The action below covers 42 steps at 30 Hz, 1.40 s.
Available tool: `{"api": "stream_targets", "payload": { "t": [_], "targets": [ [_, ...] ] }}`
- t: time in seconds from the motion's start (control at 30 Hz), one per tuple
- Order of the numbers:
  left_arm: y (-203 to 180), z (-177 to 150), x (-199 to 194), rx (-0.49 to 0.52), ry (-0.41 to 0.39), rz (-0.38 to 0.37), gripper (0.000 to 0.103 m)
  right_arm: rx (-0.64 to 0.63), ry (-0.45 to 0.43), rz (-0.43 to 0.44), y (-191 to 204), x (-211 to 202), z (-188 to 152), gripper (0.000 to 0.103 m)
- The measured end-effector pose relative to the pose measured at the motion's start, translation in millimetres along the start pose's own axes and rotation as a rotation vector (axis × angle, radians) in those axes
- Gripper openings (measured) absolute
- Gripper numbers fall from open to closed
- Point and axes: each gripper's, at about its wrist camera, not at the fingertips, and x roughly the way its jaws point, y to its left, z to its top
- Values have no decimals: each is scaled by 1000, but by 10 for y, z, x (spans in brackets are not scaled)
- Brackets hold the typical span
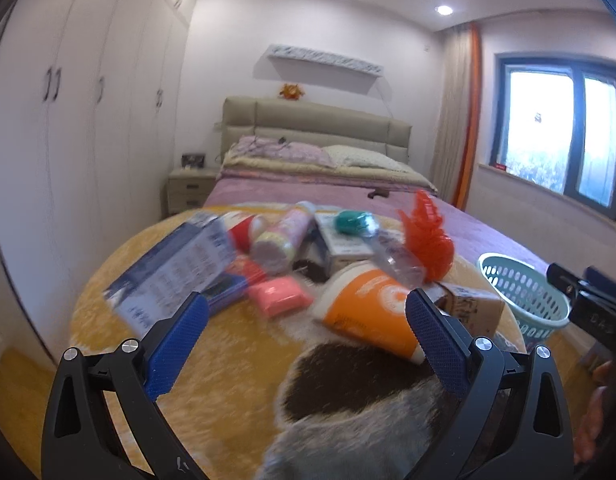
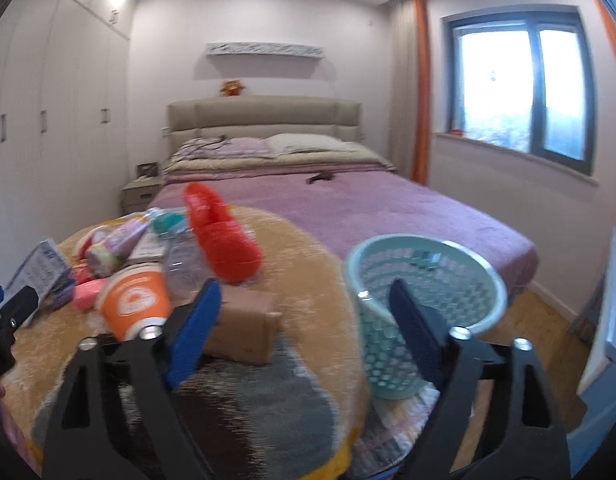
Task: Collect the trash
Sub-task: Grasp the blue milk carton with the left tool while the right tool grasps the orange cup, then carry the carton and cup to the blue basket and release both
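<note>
Status: collection not visibly begun.

Left gripper (image 1: 305,316): jaws spread wide, nothing between them, poised above the near edge of the pile. Right gripper (image 2: 303,314): jaws likewise spread and holding nothing, aimed between the pile and the basket (image 2: 488,280).

Trash heaped on the yellow furry blanket (image 1: 211,380) at the foot of the bed (image 2: 388,208). Noted in the heap:
- orange paper cup (image 1: 368,308), on its side, nearest the left gripper
- brown cardboard box (image 2: 243,328), just beside the cup
- red plastic piece (image 2: 223,240), leaning over a clear plastic bottle (image 1: 396,256)
- pink packet (image 1: 277,294)
- blue-and-white printed carton (image 1: 175,268)
- cylindrical pink container (image 1: 277,240)
- teal object (image 1: 350,222) resting on a white box (image 1: 344,246)

Further items behind, too blurred to identify.

Basket: pale green, perforated wall, standing upright at the right edge of the blanket, apart from the heap. Interior only partly visible and softened by motion blur; appears empty, though not confirmed.

Done: nothing evident. Left: apparently the whole heap, piece by piece, into the basket. Likely first candidates, judged by reach: cup for the left gripper, cardboard box for the right.
</note>
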Motion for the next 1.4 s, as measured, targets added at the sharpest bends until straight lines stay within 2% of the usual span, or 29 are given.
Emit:
{"api": "stream_targets", "payload": {
  "t": [0.03,0.17,0.27,0.37,0.4,0.5,0.57,0.67,0.77,0.93,1.0,1.13,1.27,1.4],
  "targets": [
    [74,17,-13,-14,13,8,96,-2,9,25,36,14,4,68],
    [554,201,-17,-63,38,54,96,-13,37,139,228,127,41,66],
    [826,349,110,-44,92,48,96,-18,90,223,383,303,59,66],
    [1005,417,277,-13,129,70,96,-24,138,273,524,443,42,66],
    [1062,429,356,-9,151,54,96,-33,151,288,582,483,32,66],
    [1206,425,594,-11,225,2,96,-61,193,330,724,610,-17,67],
    [1219,401,711,12,271,-1,96,-78,231,359,801,690,-53,67],
    [1152,377,828,81,287,-2,96,-106,258,379,918,777,-88,67],
    [1111,367,920,102,315,-6,94,-139,270,388,994,827,-101,67],
    [1108,340,1055,86,373,-18,74,-213,307,416,1159,849,-152,67],
    [1099,331,1063,81,375,-21,70,-225,335,415,1187,893,-164,67],
    [1060,295,1062,79,394,-29,43,-194,361,453,1152,937,-160,67],
    [1017,296,975,73,372,-29,37,-189,371,467,1132,939,-182,63],
    [923,338,816,72,332,-45,35,-197,344,475,1111,821,-216,57]
  ]
}}
